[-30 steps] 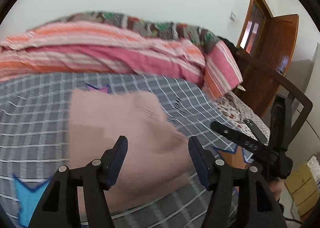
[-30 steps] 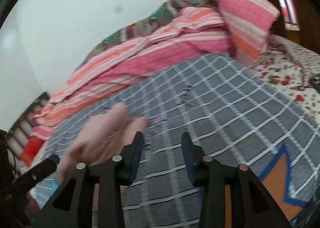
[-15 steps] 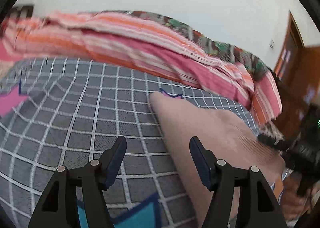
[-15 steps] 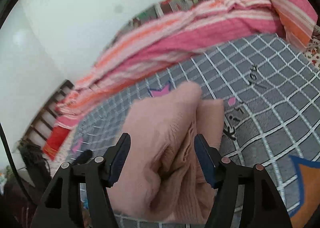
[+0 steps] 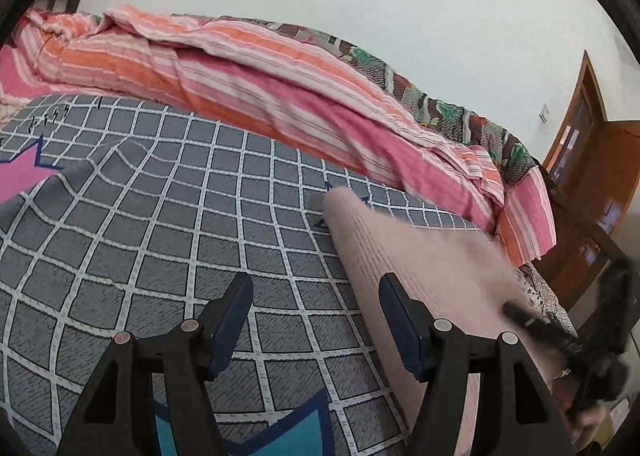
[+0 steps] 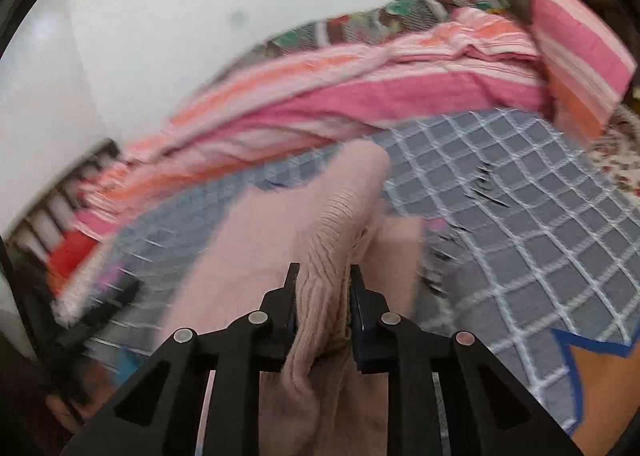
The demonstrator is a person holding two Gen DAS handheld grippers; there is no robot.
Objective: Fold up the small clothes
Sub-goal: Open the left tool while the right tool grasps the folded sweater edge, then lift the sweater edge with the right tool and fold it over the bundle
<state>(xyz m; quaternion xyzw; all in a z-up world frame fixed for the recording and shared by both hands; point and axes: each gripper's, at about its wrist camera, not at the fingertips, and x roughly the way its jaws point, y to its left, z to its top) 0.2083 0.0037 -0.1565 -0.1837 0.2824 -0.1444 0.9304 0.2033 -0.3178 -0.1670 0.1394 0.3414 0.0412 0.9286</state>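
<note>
Bed: grey checked bedspread (image 5: 168, 223) fills the space ahead of both tongs; striped pink-orange blanket (image 5: 248, 87) bunched beyond it along the white wall.
Door: wooden door (image 5: 588, 159) far off to the right of the left tongs.
Garment: pink ribbed knit (image 5: 420, 268) lying on the bedspread, long axis running away from the tongs toward the blanket.
Right tongs (image 6: 322, 296): clamped on a bunched ridge of the knit (image 6: 320, 223), cloth squeezed between the tips; view is motion-blurred.
Left tongs (image 5: 316, 320): spread apart, nothing held, low over bare bedspread; knit edge sits just past the right-hand finger (image 5: 400, 332).
Key relation: knit is to the right of the left tongs, so right side has it.
Pose: both tilted down, pointing along the bed toward the wall.
</note>
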